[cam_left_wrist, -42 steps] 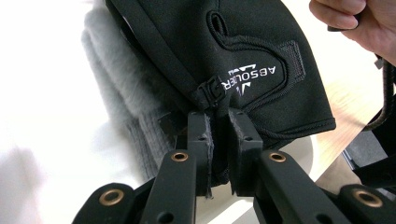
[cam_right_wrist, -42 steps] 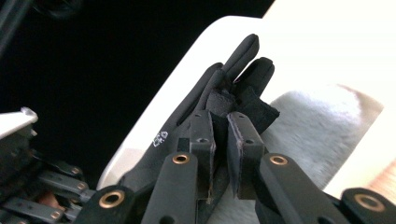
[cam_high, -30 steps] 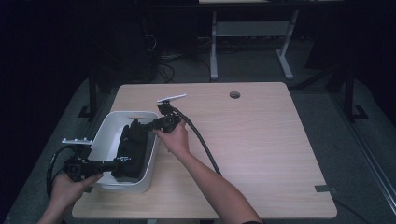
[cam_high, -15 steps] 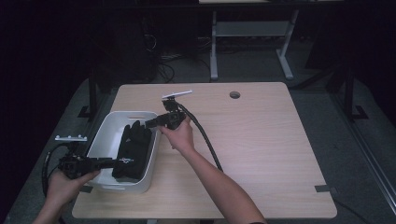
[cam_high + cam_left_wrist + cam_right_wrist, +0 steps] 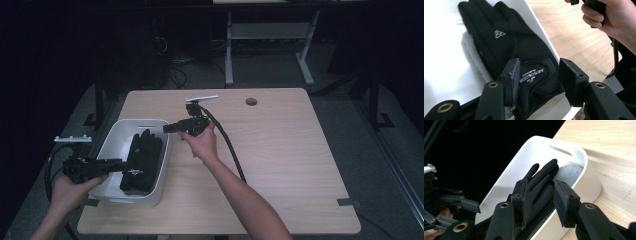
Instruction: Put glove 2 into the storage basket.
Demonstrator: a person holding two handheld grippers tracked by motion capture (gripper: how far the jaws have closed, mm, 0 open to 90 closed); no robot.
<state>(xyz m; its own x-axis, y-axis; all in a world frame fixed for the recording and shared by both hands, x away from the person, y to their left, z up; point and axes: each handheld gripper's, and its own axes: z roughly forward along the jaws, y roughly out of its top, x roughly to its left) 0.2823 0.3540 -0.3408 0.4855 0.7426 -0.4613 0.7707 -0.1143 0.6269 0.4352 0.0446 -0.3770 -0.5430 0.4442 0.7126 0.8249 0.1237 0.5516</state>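
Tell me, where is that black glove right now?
In the high view the black glove lies in the white tub at the table's left side, draped over its right wall.

Light wooden table [image 5: 300, 165] bearing one white bin [image 5: 114, 145].
The bin rests at the table's left edge, holding a black glove [image 5: 142, 160] over grey fleece [image 5: 570, 173]; a round cable hole [image 5: 251, 101] lies near the far edge.

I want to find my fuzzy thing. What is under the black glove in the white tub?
A grey fuzzy thing peeks out beneath the black glove in the white tub. The glove covers most of it, so what it is cannot be told.
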